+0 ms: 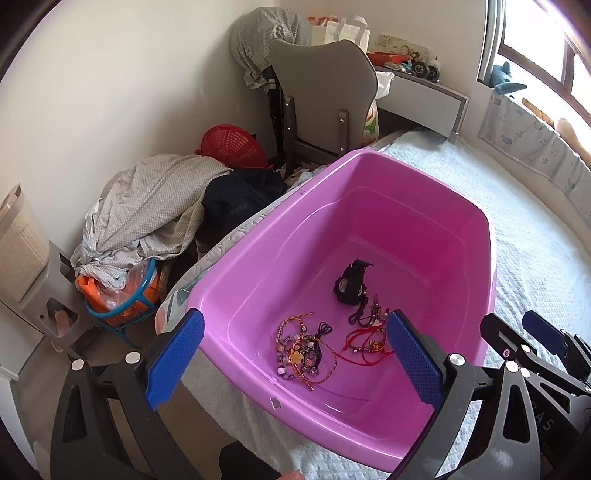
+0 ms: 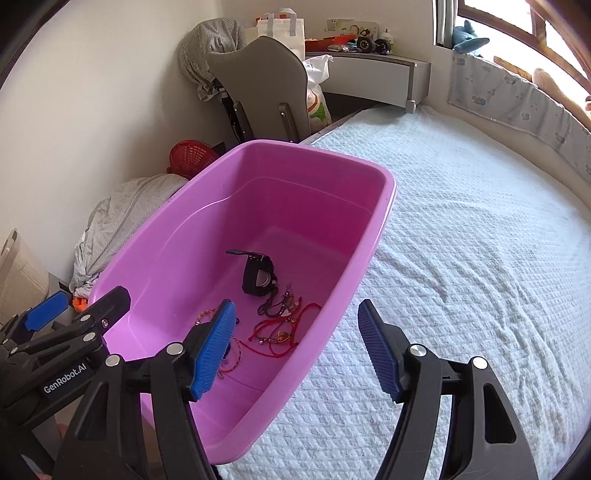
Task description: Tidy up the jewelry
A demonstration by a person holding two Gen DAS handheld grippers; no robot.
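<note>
1. Closest in, the left gripper (image 1: 295, 354) hangs over the near end of the pink tub (image 1: 258, 258), its blue pads spread wide with nothing between them, empty.
2. Right beside it, the right gripper (image 2: 297, 347) is also parted and empty, one pad over the tub's near right rim, the other over the bed (image 2: 461, 240); nothing is pinched.
3. Down on the tub floor at the near end: a tangle of beaded bracelets (image 1: 299, 350) with gold and purple cords, lying loose.
4. Just to its right, a red cord bracelet (image 1: 364, 343) with a small gold charm, touching or nearly touching the beaded tangle, hard to say which.
5. A little further in, a dark cord piece (image 1: 364, 314), and right behind it a black watch (image 1: 351, 282) standing on its strap loop.
6. The tub itself sits at the bed's left edge on the white textured cover.
7. Beyond, a grey chair (image 1: 325, 92) draped with cloth, and a red basket (image 1: 232, 146) on the floor.
8. Far back, a shelf of small items (image 2: 369, 55) and the window (image 2: 517, 22).
</note>
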